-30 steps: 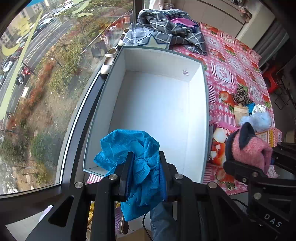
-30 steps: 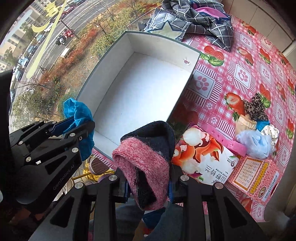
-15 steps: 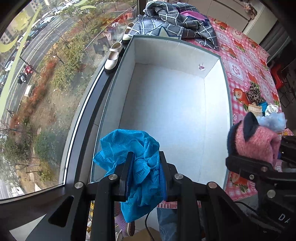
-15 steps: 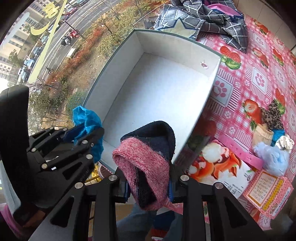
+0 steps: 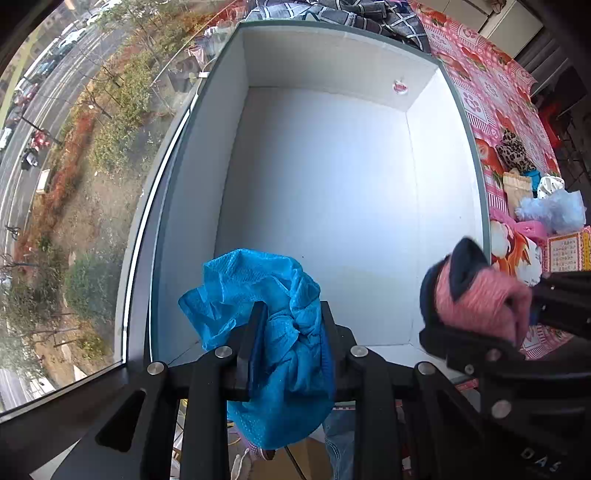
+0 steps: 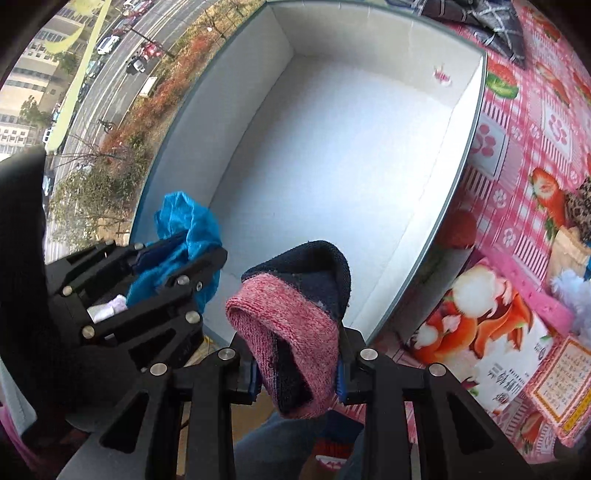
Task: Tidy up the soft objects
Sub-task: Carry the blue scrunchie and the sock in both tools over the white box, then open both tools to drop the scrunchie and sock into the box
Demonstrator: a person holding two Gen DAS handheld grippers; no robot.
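White cardboard fills the middle of both views: the big open box [image 5: 332, 192] has a bare floor, with nothing yet laid inside it. Judging by that, the sorting has scarcely begun. Two soft things are on their way in, and more wait on the pink strawberry tablecloth [image 6: 535, 122] at the right of the frame.

In the left wrist view, the left gripper [image 5: 291, 343] sits at lower centre, its jaws nearly closed and pinching a crumpled blue mesh cloth [image 5: 258, 295]. The cloth bulges above the pads and hangs below them, over the near end of the box. Whether it touches the floor of the box cannot be told.

In the right wrist view, the right gripper [image 6: 295, 369] is at lower centre, its jaws likewise drawn close and clamped on a rolled pink and navy sock [image 6: 295, 314]. The sock hangs above the near right corner of the box, by the rim.

Left to do, as I judge it: release both pieces inside the box, then fetch the rest. At the right edge of the left wrist view lie a leopard-print piece [image 5: 513, 153], a pale blue fluffy thing [image 5: 554, 210] and some small items too blurred to name. A grey plaid garment [image 5: 351, 11] lies beyond the far end of the box, at the top of the frame.
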